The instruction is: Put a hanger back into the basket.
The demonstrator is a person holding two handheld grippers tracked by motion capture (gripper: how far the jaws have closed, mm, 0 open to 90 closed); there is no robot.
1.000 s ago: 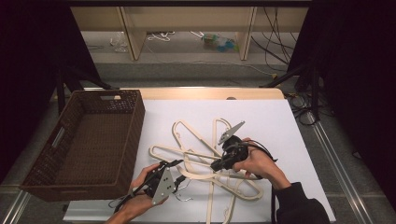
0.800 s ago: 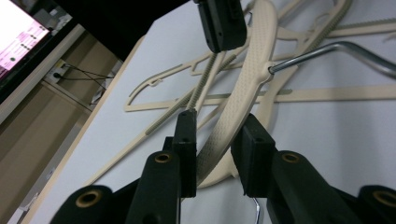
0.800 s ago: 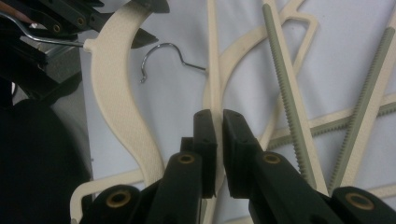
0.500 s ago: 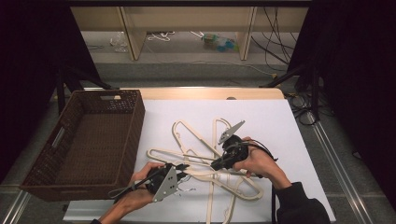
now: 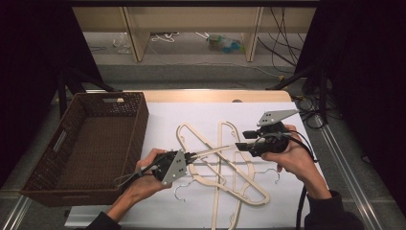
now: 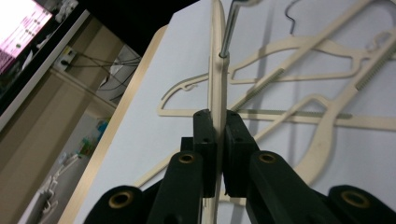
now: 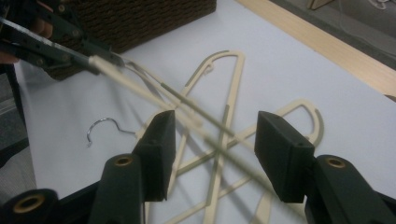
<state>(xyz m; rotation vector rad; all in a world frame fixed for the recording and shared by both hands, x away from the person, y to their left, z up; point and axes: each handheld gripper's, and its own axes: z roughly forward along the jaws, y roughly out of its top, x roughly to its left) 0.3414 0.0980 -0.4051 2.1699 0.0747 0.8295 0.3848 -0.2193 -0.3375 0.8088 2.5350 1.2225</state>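
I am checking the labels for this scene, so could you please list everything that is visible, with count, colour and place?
lifted hanger: one, pale wood with a metal hook, raised above the pile, clamped at one end by the left gripper.
hangers on the sheet: several, exact count unclear, pale wood with metal hooks, overlapping at the middle of the table.
basket: one, dark brown wicker, on the table's left side.
white sheet: one, covering the table top.
shelf unit: one, light wood, behind the table.
left gripper: black, jaws just closed on the lifted hanger.
right gripper: black, jaws just opened, pads clear of the hanger.
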